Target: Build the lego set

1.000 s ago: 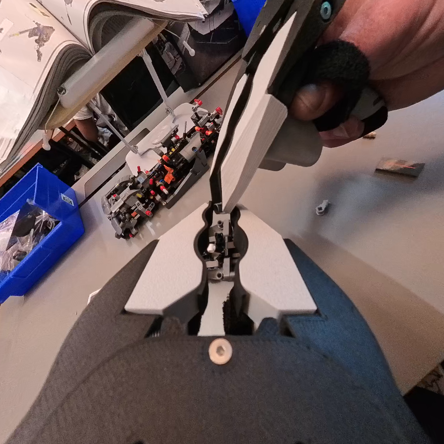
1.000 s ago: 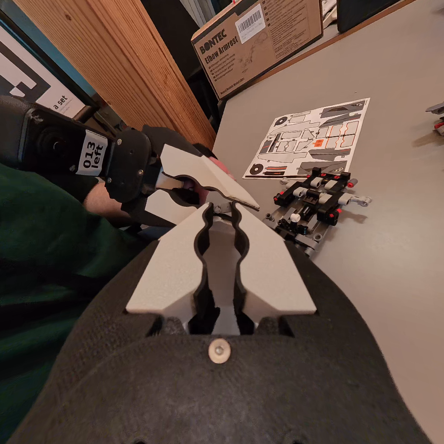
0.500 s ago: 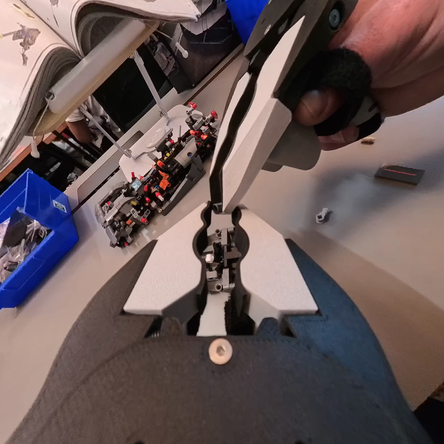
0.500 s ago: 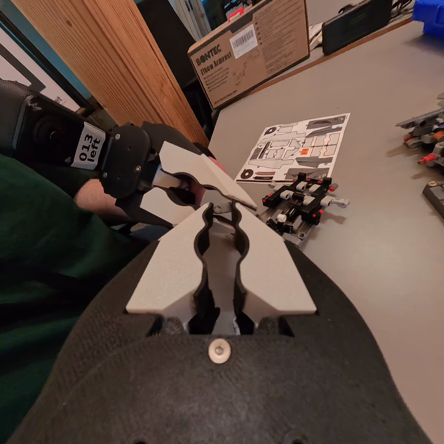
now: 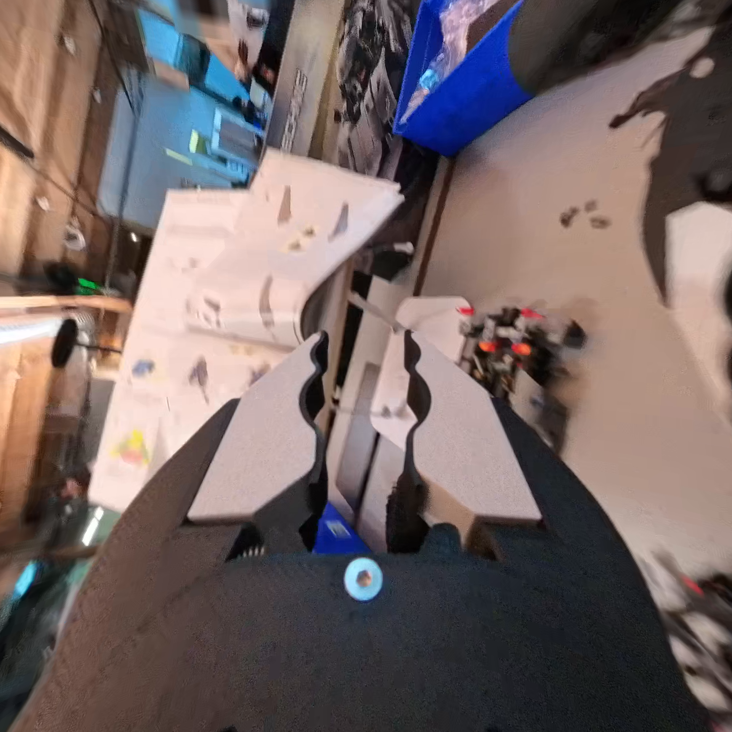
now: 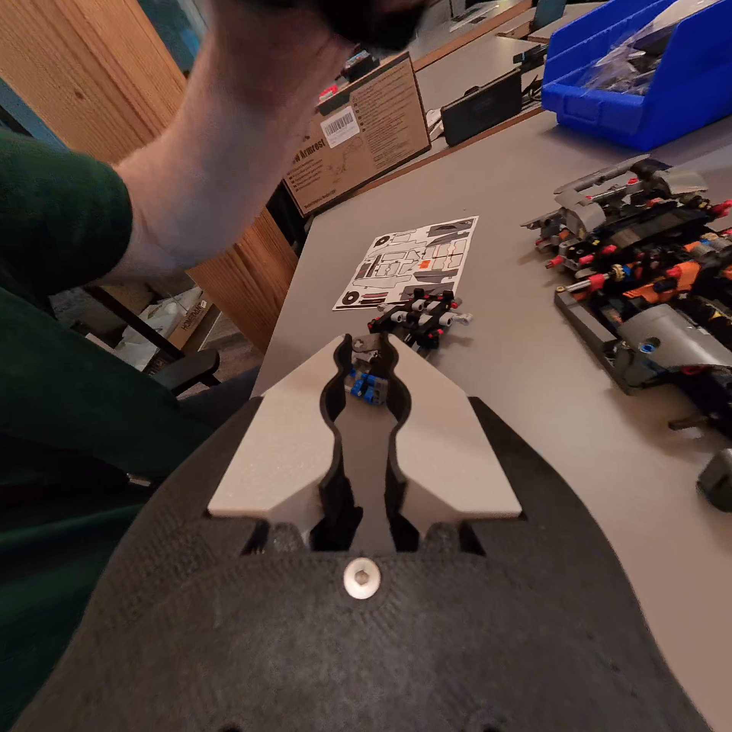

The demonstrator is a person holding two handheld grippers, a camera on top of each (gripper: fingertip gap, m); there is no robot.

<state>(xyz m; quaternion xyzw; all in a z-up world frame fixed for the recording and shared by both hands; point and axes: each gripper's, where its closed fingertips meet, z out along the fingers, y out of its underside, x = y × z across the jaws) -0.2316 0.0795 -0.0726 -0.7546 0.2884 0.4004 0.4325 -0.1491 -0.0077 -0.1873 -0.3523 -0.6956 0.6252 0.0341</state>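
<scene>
two grippers: left (image 5: 366, 348) released, empty; right (image 6: 366, 344) pinching light, brittle subassembly (image 6: 366, 372) at 12 o'clock tips.

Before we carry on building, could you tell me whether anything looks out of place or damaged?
Nothing looks damaged or spilled. The right gripper pinches a small grey-and-blue assembly; the left gripper is open and empty. The left wrist view is too blurred for detail.

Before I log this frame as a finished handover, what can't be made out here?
- Left wrist view: motion blur smears the lego chassis and instruction book.
- Right wrist view: the fingers cover the sides of the small grey-and-blue piece.
- Right wrist view: the frame edge crops the big model.
</scene>
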